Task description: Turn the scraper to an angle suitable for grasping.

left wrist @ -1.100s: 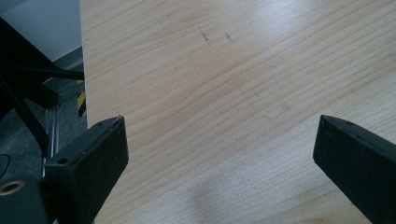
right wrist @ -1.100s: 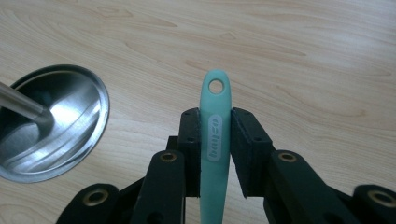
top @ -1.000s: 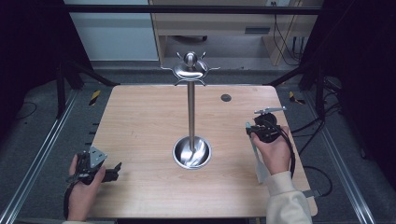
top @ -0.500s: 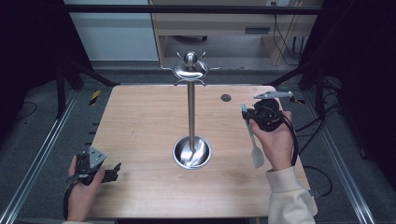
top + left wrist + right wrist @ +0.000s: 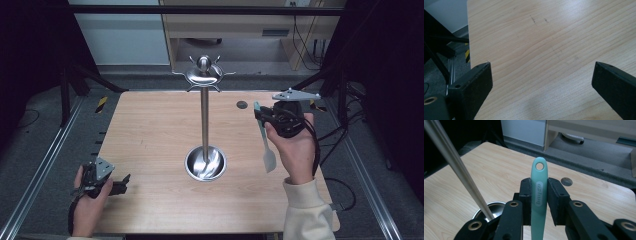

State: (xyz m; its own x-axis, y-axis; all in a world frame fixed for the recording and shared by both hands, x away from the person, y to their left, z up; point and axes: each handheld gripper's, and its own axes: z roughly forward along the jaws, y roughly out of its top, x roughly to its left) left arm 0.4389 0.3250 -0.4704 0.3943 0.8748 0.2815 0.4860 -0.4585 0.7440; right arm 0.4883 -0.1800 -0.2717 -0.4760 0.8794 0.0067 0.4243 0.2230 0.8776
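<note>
Wooden tabletop (image 5: 150, 130), steel stand (image 5: 204, 125) at centre. Right claw (image 5: 539, 195) raised right of stand, pinching green spatula (image 5: 538, 195). Left claw (image 5: 541, 82) spread wide, near left corner.

A light wooden table (image 5: 150, 130) with a pale grain fills the middle of the high view, its far edge toward the top of the frame and its near edge at the bottom. At its centre stands a polished steel stand (image 5: 205, 125): a round dished base resting flat on the wood, a thin upright pole, and a hooked crown at the top. A small dark round hole (image 5: 242, 104) sits in the tabletop toward the upper right. At the lower left, the left gripper (image 5: 117, 187) rests on the table near the front edge.
</note>
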